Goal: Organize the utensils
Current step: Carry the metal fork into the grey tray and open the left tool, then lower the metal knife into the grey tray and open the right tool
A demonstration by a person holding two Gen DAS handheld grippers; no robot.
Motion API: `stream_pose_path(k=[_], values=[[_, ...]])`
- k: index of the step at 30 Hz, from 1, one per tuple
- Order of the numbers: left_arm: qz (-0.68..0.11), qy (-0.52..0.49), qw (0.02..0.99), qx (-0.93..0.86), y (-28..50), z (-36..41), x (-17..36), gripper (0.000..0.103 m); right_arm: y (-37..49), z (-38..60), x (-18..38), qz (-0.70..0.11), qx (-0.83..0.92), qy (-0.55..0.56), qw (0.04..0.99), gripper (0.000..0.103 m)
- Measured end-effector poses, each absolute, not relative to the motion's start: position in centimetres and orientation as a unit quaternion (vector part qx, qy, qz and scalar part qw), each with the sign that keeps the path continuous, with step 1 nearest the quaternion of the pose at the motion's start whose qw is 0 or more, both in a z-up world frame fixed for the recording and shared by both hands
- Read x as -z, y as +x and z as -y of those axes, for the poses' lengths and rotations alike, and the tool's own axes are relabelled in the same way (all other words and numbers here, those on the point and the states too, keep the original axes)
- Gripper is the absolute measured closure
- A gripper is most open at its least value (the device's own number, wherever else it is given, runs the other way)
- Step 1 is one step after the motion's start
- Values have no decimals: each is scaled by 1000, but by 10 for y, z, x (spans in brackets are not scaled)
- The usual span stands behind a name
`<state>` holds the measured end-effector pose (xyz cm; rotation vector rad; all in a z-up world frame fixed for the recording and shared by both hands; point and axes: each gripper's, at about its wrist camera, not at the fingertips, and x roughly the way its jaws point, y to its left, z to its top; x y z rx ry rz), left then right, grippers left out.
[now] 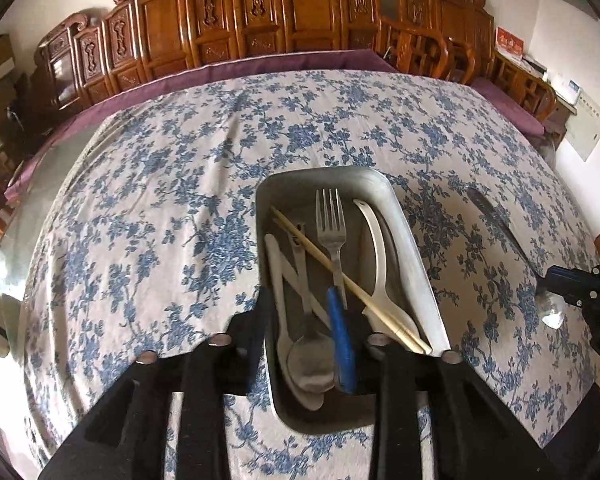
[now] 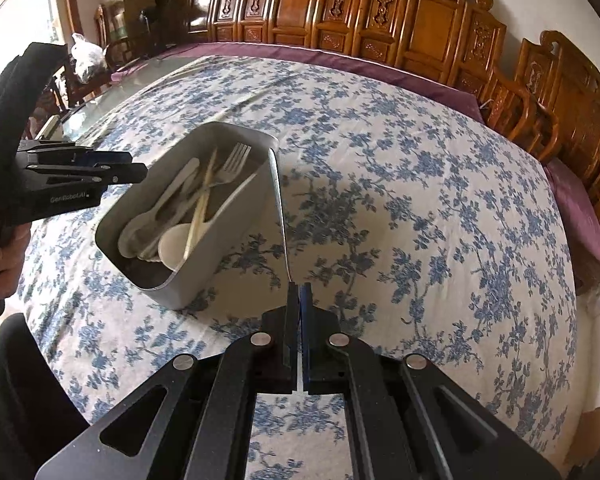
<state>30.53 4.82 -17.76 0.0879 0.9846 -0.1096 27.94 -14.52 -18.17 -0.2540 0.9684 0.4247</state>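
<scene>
Steel being thin, stiff and slippery, I am pinching the table knife (image 2: 279, 208) by its handle end in my right gripper (image 2: 299, 300) (left gripper (image 1: 312, 320) is hanging wide over the tray (image 1: 416, 248)), right of it.

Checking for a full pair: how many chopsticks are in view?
2 chopsticks, both lying side by side diagonally over the fork in the tray; others could hide underneath.

Grey metal tray (image 1: 416, 248) lying lengthwise on the floral tabletop, steel fork (image 1: 331, 220) tines pointing away, two white plastic spoons (image 1: 374, 256), a metal spoon (image 1: 310, 356), chopsticks (image 1: 340, 274) slanting across them, one more steel utensil (image 2: 278, 208) held off the cloth, beside the tray
</scene>
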Motion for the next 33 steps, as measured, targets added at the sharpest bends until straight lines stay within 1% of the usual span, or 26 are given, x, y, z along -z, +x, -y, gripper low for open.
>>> stream_pose_path(k=[1,3,4,5,7,8,9,12,26,33], values=[[-470,41,880,52,303,-50,176,65,279,142,180,-460,-203,-123,856,101],[-467,36,882,49,299,-55,172,50,278,135,178,-458,-206,-126,856,101],[-465,32,884,49,298,-58,171,47,278,132,177,-457,-207,-128,855,101],[-462,30,885,47,296,-61,169,41,277,128,175,-456,-209,-130,855,101],[-460,29,886,44,294,-66,167,39,277,122,174,-455,-211,-132,855,101],[-460,27,887,43,293,-69,165,28,278,117,172,-454,-213,-134,855,101],[-457,26,888,43,292,-71,164,20,277,114,172,-454,-214,-135,855,101],[-453,19,890,42,289,-82,162,18,278,103,170,-452,-219,-138,854,101],[-448,2,894,27,281,-120,161,17,287,55,177,-458,-239,-141,845,101],[-448,-3,894,23,280,-130,164,17,302,39,187,-473,-242,-120,839,101]])
